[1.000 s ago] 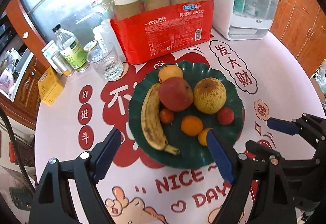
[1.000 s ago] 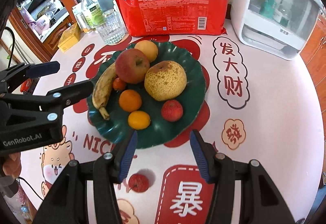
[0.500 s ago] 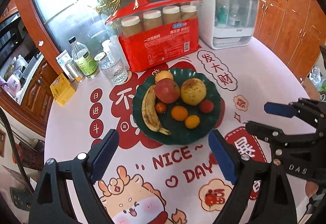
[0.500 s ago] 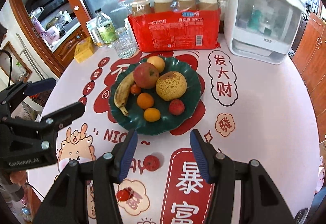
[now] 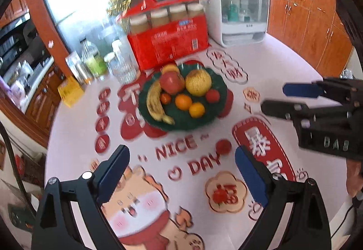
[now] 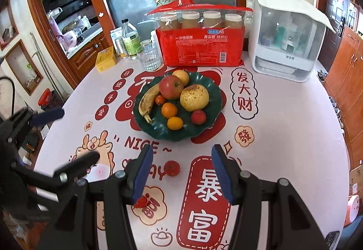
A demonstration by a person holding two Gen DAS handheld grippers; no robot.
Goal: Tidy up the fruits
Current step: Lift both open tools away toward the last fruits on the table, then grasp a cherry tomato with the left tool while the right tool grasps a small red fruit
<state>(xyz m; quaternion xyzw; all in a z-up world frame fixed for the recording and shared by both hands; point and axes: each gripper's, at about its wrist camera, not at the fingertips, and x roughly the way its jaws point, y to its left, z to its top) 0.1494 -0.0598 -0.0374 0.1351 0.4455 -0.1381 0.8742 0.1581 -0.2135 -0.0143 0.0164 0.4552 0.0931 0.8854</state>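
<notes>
Tongs first: right gripper (image 6: 181,149) hangs released and empty, jaws part-way apart. Left gripper (image 5: 181,150) gapes wide, having just been opening, with nothing between the jaws.

Loose red fruit (image 6: 172,168) sits on the tablecloth (image 6: 283,136), well short of the green plate (image 6: 211,88) that carries the other fruit. From the right gripper, lies just ahead and below, within the span of the jaws, a touch left of centre. From the left gripper, lies off to the right, just beyond the right-hand fingertip and outside the centre line. Being round, has no long axis, so probably needs no wrist turn. Looks better lined up for the right gripper.

Second small red fruit (image 6: 141,202) peeks out beside the right gripper's left finger, partly hidden.
</notes>
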